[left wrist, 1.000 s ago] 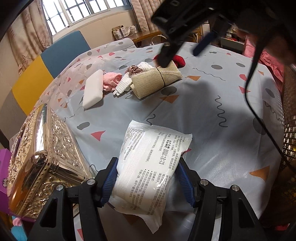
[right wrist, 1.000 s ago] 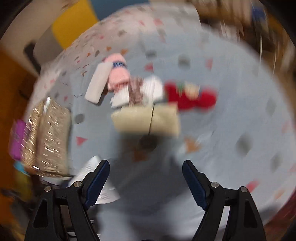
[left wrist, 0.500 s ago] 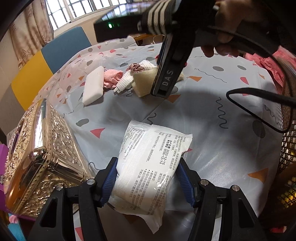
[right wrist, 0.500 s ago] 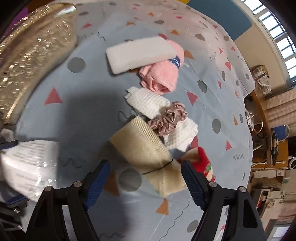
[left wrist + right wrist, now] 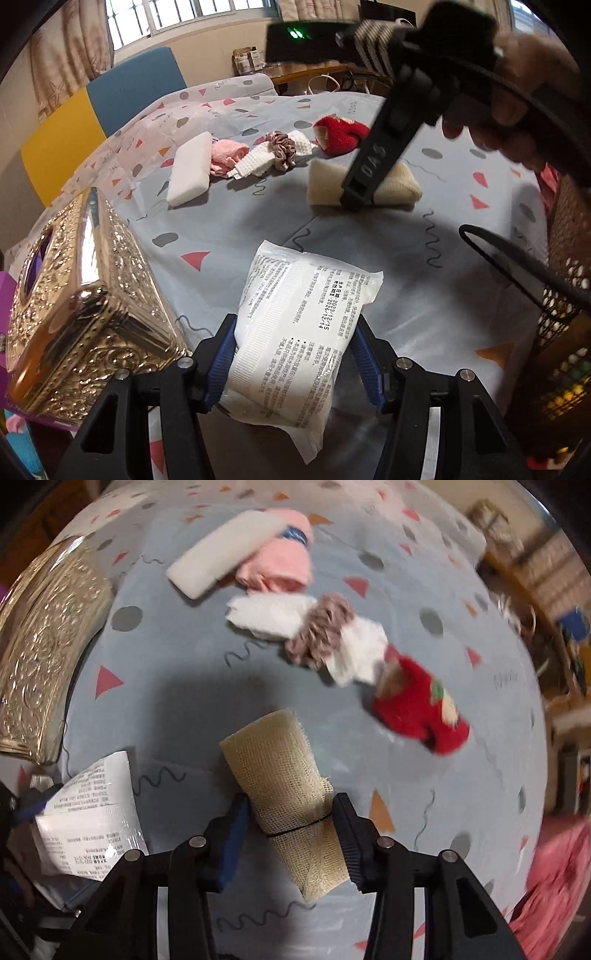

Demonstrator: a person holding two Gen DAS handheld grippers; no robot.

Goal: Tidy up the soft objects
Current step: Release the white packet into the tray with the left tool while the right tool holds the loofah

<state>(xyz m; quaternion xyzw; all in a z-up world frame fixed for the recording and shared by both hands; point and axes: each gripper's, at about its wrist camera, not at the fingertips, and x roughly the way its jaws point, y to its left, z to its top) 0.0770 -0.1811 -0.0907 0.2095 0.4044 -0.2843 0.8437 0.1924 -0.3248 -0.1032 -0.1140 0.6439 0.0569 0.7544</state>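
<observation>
My left gripper [image 5: 293,350] is shut on a white plastic tissue pack [image 5: 303,325], which rests on the blue patterned tablecloth [image 5: 229,221]. My right gripper [image 5: 291,834] is shut on a beige burlap roll [image 5: 284,786] tied with a black band; it also shows in the left wrist view [image 5: 325,181]. Beyond lie a red plush sock [image 5: 417,712], a white waffle cloth [image 5: 273,616] with a brown scrunchie [image 5: 321,631], a pink rolled towel [image 5: 280,565] and a white sponge block [image 5: 221,550].
A gold embossed tissue box [image 5: 74,295] stands at the left edge, also seen in the right wrist view [image 5: 40,646]. A dark mesh basket [image 5: 565,280] stands at the right. Yellow and blue chair backs [image 5: 92,114] rise behind the table.
My right gripper has come down over the burlap roll and closed on it, and the roll has shifted away from the other cloths. My left gripper has stayed shut on the tissue pack.
</observation>
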